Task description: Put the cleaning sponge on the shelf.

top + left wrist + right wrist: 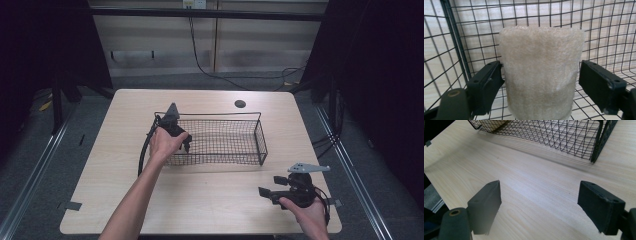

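Observation:
A cream, fuzzy upright roll [540, 70] stands inside the black wire basket [220, 115], at its left end. My left gripper [540, 82] reaches into that end of the basket [454, 37], its jaws on either side of the roll. The left pad [489, 80] lies against the roll, while the right pad [599, 82] stands just off it, so the gripper is open. In the high view a hand holds this gripper [186, 142] over the basket's left end. My right gripper [539, 205] is open above the bare wood near the table's front right [272, 187], with nothing between its jaws.
The basket [596, 142] sits mid-table, lengthwise from left to right. A round black hole [240, 104] lies in the tabletop behind it. The light wooden table [210, 200] has bare wood in front of the basket. Cables trail on the floor beyond the far edge.

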`<action>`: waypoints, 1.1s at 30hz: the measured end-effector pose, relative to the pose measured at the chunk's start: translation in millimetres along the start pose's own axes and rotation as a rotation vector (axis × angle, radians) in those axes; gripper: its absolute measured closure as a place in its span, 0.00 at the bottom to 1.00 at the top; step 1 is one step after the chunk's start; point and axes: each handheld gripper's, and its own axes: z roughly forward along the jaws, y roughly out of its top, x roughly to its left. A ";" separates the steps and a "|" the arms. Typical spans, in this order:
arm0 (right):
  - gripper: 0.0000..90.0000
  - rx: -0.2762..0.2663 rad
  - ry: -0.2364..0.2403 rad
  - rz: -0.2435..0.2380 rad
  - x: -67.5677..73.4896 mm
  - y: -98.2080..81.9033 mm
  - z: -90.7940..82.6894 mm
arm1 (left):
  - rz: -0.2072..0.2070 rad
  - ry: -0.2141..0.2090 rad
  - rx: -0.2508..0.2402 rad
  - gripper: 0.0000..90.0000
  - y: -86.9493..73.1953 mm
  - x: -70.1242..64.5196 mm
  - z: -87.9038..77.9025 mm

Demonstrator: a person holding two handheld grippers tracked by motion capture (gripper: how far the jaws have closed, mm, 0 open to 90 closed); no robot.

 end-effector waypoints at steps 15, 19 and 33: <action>0.20 0.006 -0.002 0.005 0.0 0.4 0.8 | 0.041 -0.062 -0.056 0.20 -3.1 4.7 -21.3; 0.20 0.007 -0.002 0.005 -0.5 0.5 1.1 | 0.081 -0.096 -0.093 0.20 -5.2 4.6 -31.6; 0.20 0.009 -0.005 0.004 -0.1 0.6 1.0 | 0.203 -0.193 -0.206 0.20 -16.3 14.7 -56.1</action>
